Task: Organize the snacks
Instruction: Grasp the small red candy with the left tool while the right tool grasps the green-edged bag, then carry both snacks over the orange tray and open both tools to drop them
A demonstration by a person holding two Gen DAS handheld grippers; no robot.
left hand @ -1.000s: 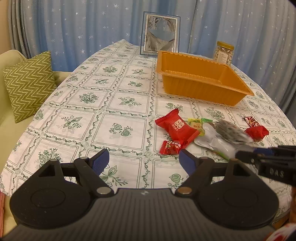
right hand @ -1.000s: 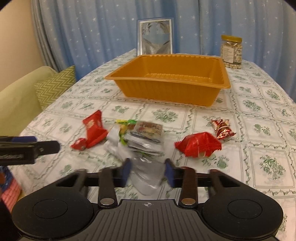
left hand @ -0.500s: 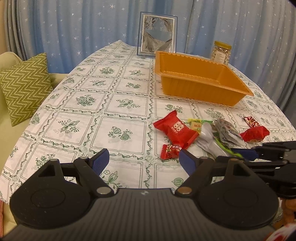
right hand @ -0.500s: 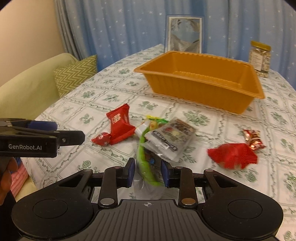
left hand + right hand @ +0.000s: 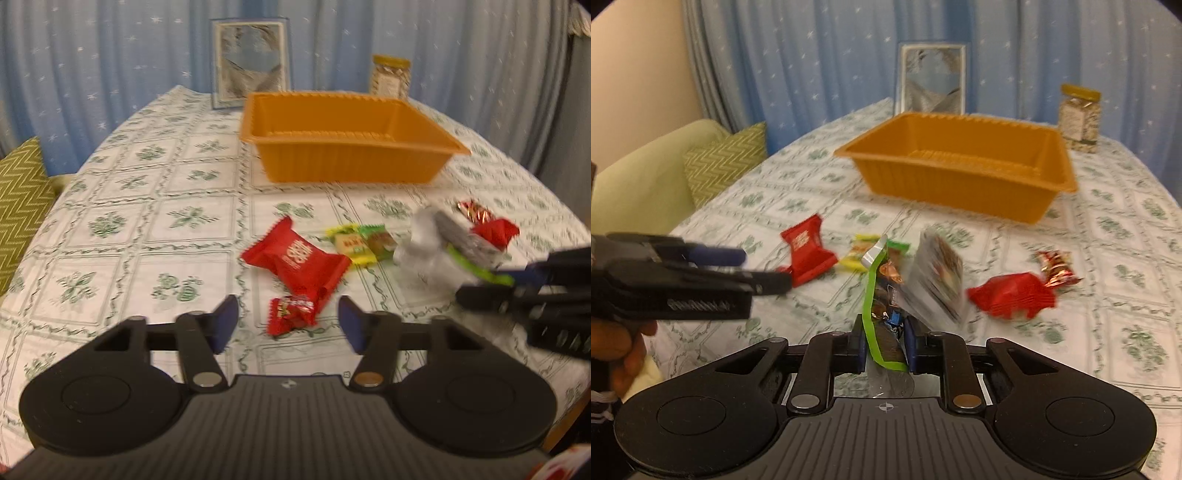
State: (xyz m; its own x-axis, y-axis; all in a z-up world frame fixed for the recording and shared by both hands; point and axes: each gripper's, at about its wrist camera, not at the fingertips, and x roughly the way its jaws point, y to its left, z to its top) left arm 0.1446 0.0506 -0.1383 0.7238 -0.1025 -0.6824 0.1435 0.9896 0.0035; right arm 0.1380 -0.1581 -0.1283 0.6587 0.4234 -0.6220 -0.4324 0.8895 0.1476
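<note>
Right gripper (image 5: pixel 884 349) is clamped tight on the clear snack bag with the green edge (image 5: pixel 877 295), lifted off the tablecloth (image 5: pixel 155 221) on your side of the orange tray (image 5: pixel 964 173). Bag hangs floppy with a silver packet (image 5: pixel 940 280) swinging, so carry it level, clear the tray's near wall, release low inside. Left gripper (image 5: pixel 288 321) has just been closing but its jaws stand apart, holding nothing, the small red candy (image 5: pixel 291 312) just ahead of them; centre on it before you pinch. Count outside the tray: two red packs, one small red candy, one red-gold candy (image 5: pixel 1056 267), one yellow-green pair (image 5: pixel 360 243), one bag. One tray, nothing visible in it. One jar (image 5: pixel 1080 118) and one frame behind it.
</note>
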